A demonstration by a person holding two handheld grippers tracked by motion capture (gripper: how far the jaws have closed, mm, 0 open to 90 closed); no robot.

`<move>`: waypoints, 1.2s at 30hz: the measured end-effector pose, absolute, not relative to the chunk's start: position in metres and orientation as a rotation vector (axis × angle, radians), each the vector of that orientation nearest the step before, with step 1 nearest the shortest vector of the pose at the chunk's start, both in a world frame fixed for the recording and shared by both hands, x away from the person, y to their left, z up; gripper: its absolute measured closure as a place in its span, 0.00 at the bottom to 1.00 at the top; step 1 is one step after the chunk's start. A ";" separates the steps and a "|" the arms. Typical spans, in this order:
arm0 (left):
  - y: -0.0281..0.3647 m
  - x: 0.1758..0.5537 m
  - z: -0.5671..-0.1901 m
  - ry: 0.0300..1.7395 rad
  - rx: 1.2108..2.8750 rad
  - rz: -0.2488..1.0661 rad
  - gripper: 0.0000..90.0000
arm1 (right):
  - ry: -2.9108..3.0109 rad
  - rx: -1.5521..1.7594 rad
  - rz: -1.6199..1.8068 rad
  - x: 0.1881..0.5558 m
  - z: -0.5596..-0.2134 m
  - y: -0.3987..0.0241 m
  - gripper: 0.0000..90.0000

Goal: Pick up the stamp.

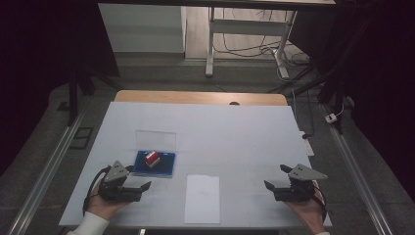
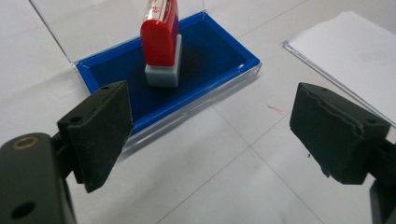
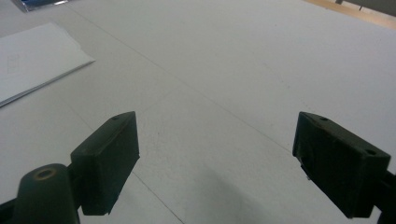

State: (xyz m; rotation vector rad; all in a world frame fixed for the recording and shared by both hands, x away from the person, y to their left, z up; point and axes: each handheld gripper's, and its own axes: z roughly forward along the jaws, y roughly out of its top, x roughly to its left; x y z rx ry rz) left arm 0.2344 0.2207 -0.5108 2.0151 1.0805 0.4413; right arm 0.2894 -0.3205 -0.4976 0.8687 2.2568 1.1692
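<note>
A red stamp (image 1: 152,158) (image 2: 160,39) with a grey-white base stands upright on a blue ink pad (image 1: 154,164) (image 2: 210,56), whose clear lid (image 1: 155,139) is raised behind it. A white sheet of paper (image 1: 202,198) (image 2: 355,51) (image 3: 32,58) lies to the right of the pad near the table's front edge. My left gripper (image 1: 138,179) (image 2: 210,135) rests open just in front of the pad, with nothing between its jaws. My right gripper (image 1: 275,177) (image 3: 217,161) sits open at the front right over bare table, well apart from the paper.
The white table top (image 1: 235,137) has a wooden strip (image 1: 200,97) along its far edge. Beyond stand a white cabinet (image 1: 142,29), a desk frame (image 1: 244,29) with cables on the floor, and a power strip (image 1: 333,117) at the right.
</note>
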 end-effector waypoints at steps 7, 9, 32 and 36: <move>0.221 0.233 -0.510 1.070 2.015 0.425 0.15 | 2.243 0.831 1.186 0.289 -0.497 -0.321 0.20; 0.221 0.233 -0.510 1.071 2.018 0.424 0.16 | 2.245 0.824 1.190 0.289 -0.496 -0.322 0.21; 0.227 0.235 -0.502 1.061 2.028 0.472 0.19 | 2.254 0.818 1.177 0.287 -0.495 -0.319 0.25; 0.227 0.238 -0.496 1.060 2.025 0.474 0.19 | 2.252 0.825 1.181 0.286 -0.495 -0.319 0.25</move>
